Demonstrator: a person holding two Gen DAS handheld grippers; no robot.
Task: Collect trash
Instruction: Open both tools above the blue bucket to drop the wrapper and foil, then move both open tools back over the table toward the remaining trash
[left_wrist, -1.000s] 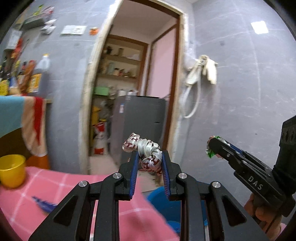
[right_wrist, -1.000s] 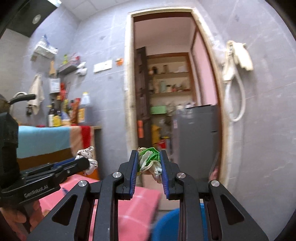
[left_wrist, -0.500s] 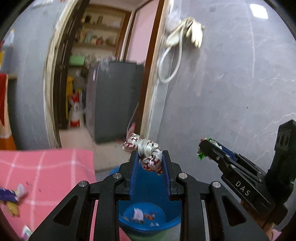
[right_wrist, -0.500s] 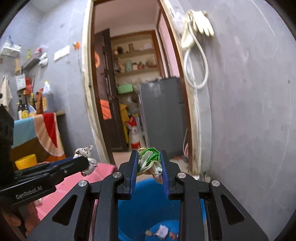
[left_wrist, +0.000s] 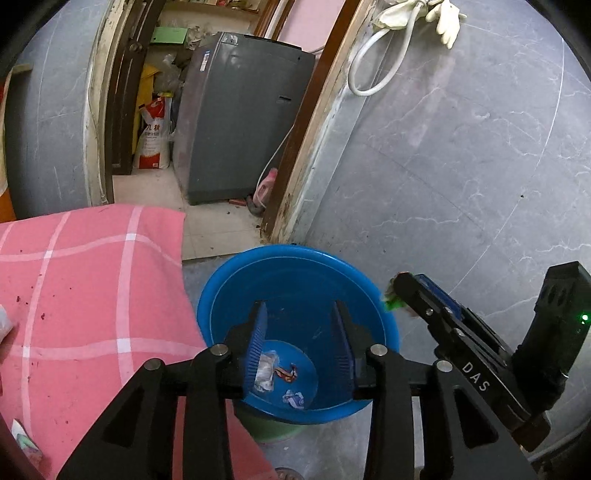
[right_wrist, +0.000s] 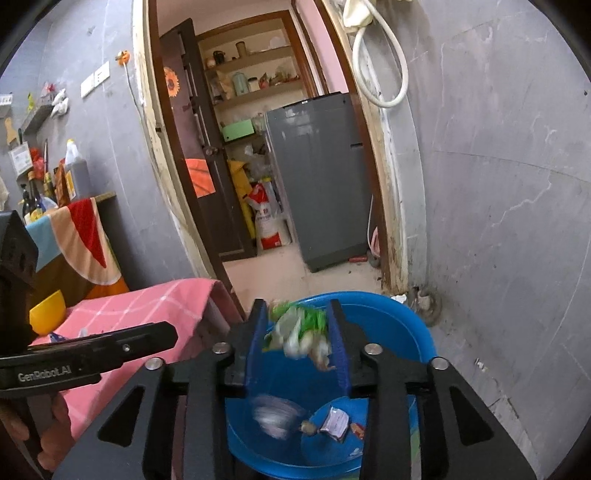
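Left wrist view: angled steeply down, close above the blue basin (left_wrist: 295, 280); right wrist view: shallower; basin, doorway (right_wrist: 258, 147) shared.

Basin (left_wrist: 236, 288) on floor, right of table (left_wrist: 92, 280), scraps (left_wrist: 266, 371) inside.

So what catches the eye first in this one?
The blue bucket beside the pink checked cloth, scraps lying at its bottom. Both tongs hang over it: the left tongs open and empty, the right tongs with a green and white wrapper between the fingers.
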